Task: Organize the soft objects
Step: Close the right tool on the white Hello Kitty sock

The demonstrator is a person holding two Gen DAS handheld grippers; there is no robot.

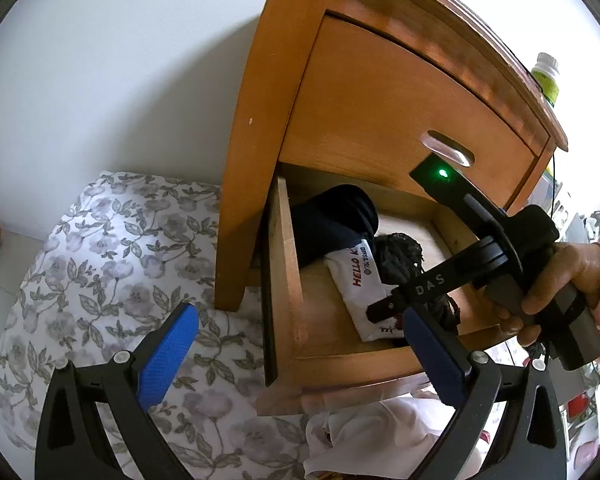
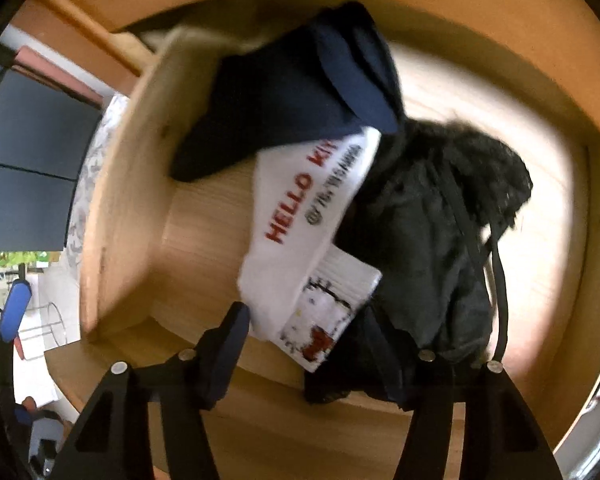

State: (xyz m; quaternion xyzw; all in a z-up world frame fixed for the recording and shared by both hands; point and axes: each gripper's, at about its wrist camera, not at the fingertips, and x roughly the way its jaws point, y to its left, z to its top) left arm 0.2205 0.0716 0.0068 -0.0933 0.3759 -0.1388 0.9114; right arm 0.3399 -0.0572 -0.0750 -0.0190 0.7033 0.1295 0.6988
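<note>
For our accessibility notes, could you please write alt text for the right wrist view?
The open right gripper reaches into a wooden drawer toward a white Hello Kitty sock, which lies between a folded navy garment and a crumpled black lace garment.

The white sock's (image 2: 300, 216) lettering runs under the navy garment (image 2: 300, 92) after "HELLO KI". Its smaller grey print blurs, and the bottle's (image 1: 546, 78) label is too small to read.

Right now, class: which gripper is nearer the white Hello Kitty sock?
Right. The right gripper is open around the white sock inside the drawer; the left gripper hangs open outside it.
</note>
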